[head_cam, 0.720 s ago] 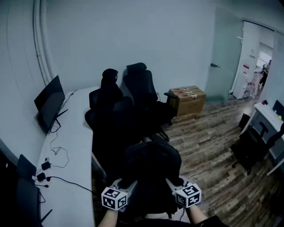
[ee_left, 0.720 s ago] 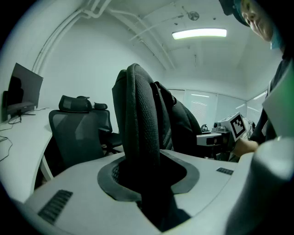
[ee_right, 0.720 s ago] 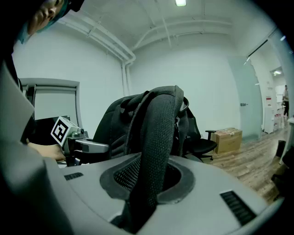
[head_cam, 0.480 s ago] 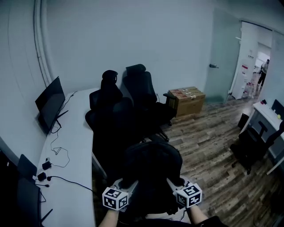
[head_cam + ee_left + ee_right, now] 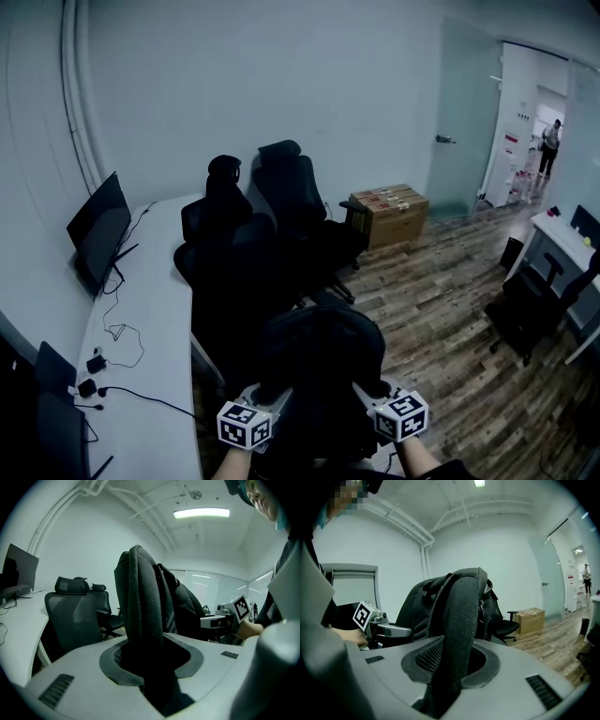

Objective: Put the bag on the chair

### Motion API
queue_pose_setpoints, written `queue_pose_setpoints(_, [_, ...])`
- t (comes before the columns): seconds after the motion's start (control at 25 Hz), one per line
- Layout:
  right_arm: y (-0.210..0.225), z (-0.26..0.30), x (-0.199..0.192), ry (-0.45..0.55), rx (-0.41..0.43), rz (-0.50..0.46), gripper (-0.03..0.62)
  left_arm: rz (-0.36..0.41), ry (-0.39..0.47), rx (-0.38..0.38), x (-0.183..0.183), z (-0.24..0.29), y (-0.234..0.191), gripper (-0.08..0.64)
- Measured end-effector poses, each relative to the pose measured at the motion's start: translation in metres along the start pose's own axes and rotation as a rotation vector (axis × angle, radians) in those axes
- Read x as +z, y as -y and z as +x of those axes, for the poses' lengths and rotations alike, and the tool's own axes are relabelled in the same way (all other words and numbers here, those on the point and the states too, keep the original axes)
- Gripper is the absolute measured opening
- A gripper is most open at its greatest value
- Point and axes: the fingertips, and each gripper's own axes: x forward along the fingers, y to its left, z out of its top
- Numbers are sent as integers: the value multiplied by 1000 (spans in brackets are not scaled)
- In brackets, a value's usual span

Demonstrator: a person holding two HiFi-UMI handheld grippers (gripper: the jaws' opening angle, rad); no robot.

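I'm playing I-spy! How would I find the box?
Look at the back wall, by the glass door. The box sits on the floor there, beside the chairs. Unlike those tall black chairs, it is low, brown cardboard.

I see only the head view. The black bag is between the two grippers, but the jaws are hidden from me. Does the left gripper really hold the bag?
Observer: Yes. In the left gripper view, the left gripper is shut on a padded mesh strap of the bag.
Operator: And the other one?
Observer: The right gripper is shut on a second mesh strap, which rises from its jaws and bends over above them.
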Motion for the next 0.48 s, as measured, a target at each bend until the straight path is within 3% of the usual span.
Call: queue_pose_setpoints(0.48, [99, 49, 33, -8, 57, -4, 106, -20, 7, 48, 37, 100, -19, 153])
